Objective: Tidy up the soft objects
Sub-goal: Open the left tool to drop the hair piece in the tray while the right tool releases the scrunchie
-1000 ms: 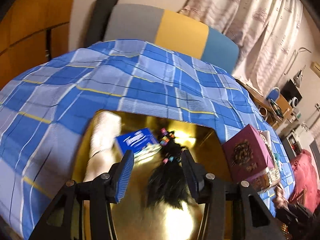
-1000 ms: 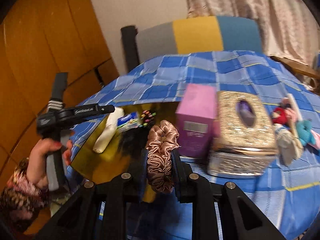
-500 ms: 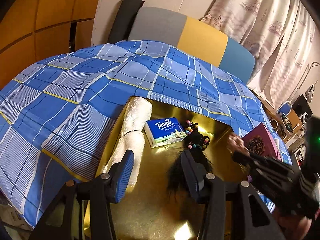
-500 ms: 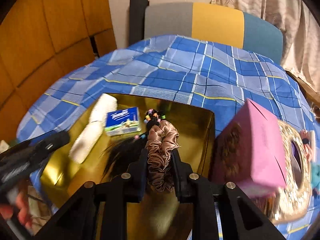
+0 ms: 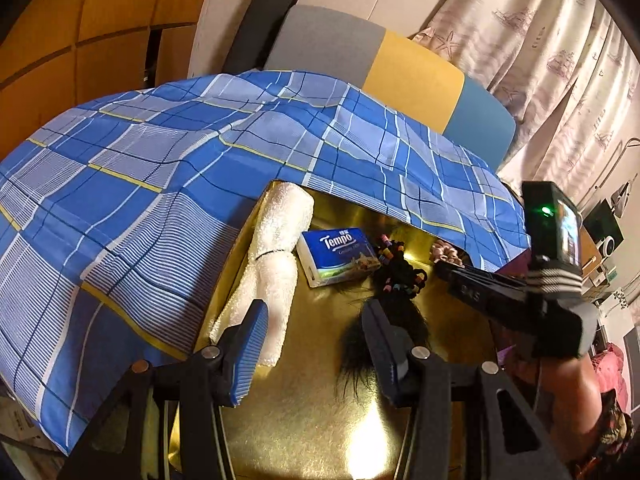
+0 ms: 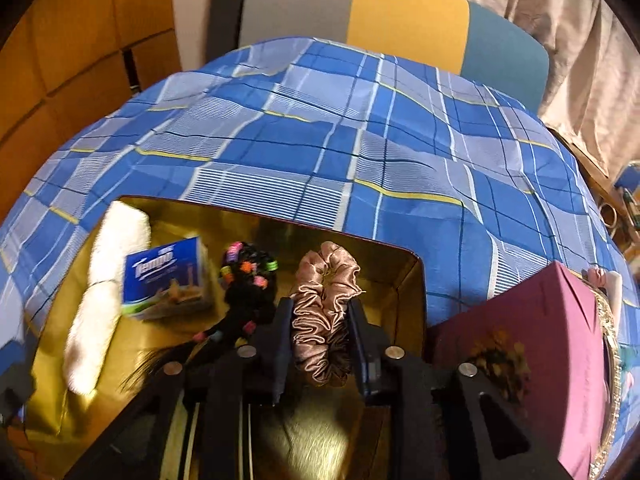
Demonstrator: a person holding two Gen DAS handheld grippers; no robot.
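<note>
2 grippers hang over a gold box [image 6: 404, 280]. The right gripper [image 6: 322, 344] has a pink satin scrunchie [image 6: 324, 316] between its jaws, which have just been opening and stand narrowly apart, pads at its sides. The left gripper [image 5: 312, 350] stands wide open, empty; a black hair piece [image 5: 394, 280] lies ahead of its right jaw, a white towel roll [image 5: 276, 256] ahead of its left, a tissue pack [image 5: 340, 254] beyond the gap.

The right gripper [image 6: 320, 336] has swung from beside the purple box [image 6: 532, 344] to over the gold tray [image 6: 404, 280], carrying the pink scrunchie [image 6: 324, 316] with it. Its jaws have just been opening, the scrunchie between them. It has entered the left camera's view.
</note>
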